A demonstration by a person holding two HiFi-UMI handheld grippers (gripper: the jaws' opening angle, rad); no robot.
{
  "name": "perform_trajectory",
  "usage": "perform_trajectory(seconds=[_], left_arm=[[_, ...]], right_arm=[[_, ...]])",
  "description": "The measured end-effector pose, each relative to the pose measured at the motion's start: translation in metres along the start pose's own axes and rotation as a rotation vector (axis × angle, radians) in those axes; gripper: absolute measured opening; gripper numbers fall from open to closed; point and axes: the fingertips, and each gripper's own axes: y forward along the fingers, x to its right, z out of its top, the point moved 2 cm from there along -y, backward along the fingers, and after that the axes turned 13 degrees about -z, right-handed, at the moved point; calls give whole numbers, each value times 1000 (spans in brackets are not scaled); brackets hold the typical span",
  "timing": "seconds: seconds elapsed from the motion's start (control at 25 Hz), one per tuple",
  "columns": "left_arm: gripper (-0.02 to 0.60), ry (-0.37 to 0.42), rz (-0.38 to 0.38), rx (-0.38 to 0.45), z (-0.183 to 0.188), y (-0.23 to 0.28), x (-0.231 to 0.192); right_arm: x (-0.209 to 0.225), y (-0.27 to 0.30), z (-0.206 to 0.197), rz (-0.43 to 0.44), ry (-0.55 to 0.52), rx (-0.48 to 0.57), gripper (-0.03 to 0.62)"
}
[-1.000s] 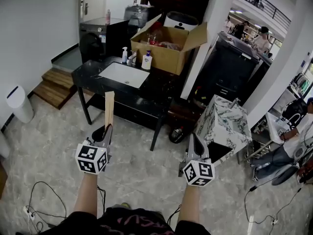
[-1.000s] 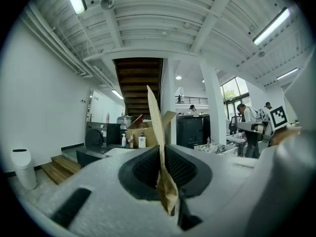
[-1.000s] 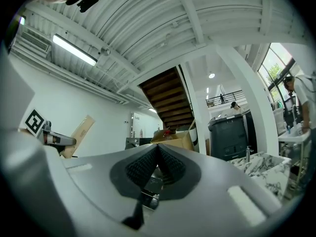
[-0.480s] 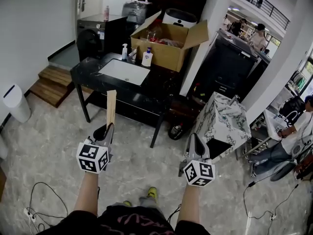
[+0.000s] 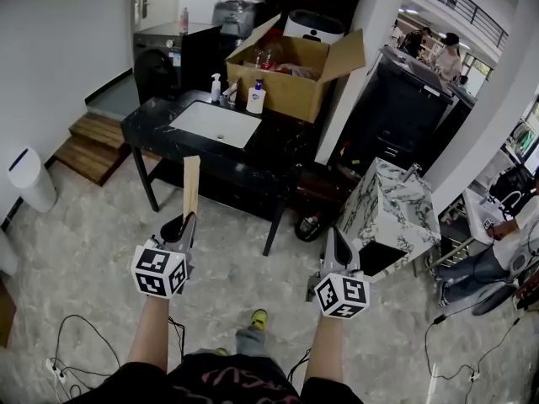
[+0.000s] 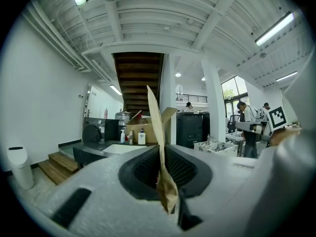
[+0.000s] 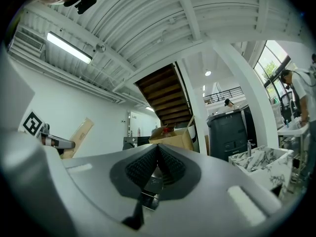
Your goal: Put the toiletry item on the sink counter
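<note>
A long flat tan paper packet (image 5: 191, 183) stands upright in my left gripper (image 5: 186, 219), whose jaws are shut on its lower end. In the left gripper view the packet (image 6: 159, 147) is pinched between the black pads and rises past the left gripper (image 6: 165, 181). My right gripper (image 5: 334, 234) is shut with nothing in it; in its own view the right gripper (image 7: 157, 164) has its pads touching, and the packet (image 7: 79, 135) shows at the left. The black sink counter (image 5: 269, 146) with its white basin (image 5: 216, 124) stands ahead, a little beyond both grippers.
A soap bottle (image 5: 256, 98) and a small spray bottle (image 5: 216, 87) stand behind the basin. An open cardboard box (image 5: 295, 78) sits at the counter's back right. A marble sink unit (image 5: 389, 213) is to the right, a white bin (image 5: 29, 178) and wooden steps (image 5: 93, 146) to the left.
The view has shifted slightly forward toward the counter, and a foot now shows below. Both grippers hold the same pose, the packet still in the left one.
</note>
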Motion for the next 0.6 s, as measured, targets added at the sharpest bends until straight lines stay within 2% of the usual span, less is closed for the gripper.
perform_trajectory(seconds=[0.36, 0.6], left_arm=[[29, 3, 8, -14, 9, 72, -19], [29, -15, 30, -33, 2, 127, -39]], right_arm=[[31, 72, -3, -15, 31, 3, 3], [54, 130, -16, -11, 57, -10, 3]])
